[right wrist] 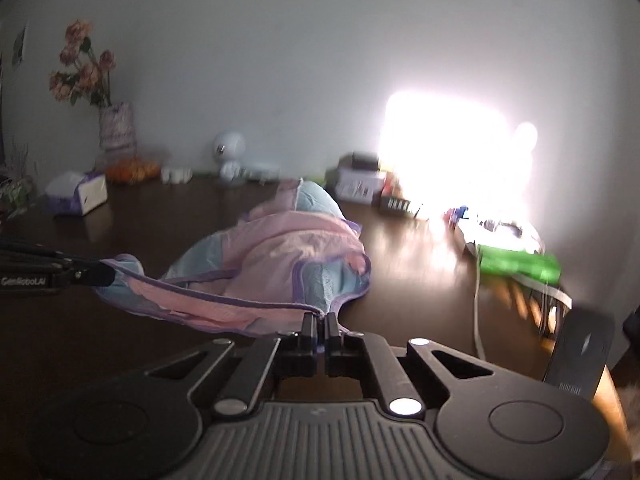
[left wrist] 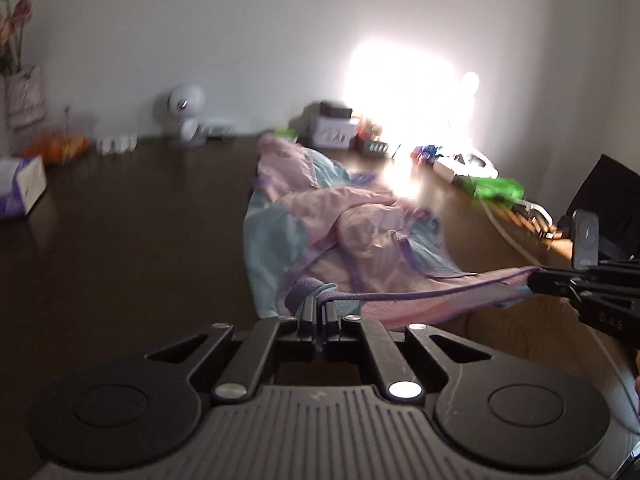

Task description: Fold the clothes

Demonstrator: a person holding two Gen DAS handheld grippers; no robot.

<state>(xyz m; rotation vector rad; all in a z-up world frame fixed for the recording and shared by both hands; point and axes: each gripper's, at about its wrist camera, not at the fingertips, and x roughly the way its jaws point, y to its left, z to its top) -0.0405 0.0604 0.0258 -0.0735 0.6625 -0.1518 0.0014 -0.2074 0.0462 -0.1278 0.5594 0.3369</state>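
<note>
Fabric of one pink-and-blue garment (left wrist: 320,216) lay heaped on the dark table (left wrist: 120,220), ahead of both grippers. Left gripper (left wrist: 320,308) and right gripper (right wrist: 320,320) each pinched its purple-trimmed hem, stretched sideways between them; neither was nearer the heap.

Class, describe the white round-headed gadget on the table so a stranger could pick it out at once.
Start at the dark brown wooden table and follow its far edge along the pale wall. Between the purple-and-white tissue box and the stacked white boxes stands the white round-headed gadget. It alone is ball-shaped, with a single dark lens.
</note>
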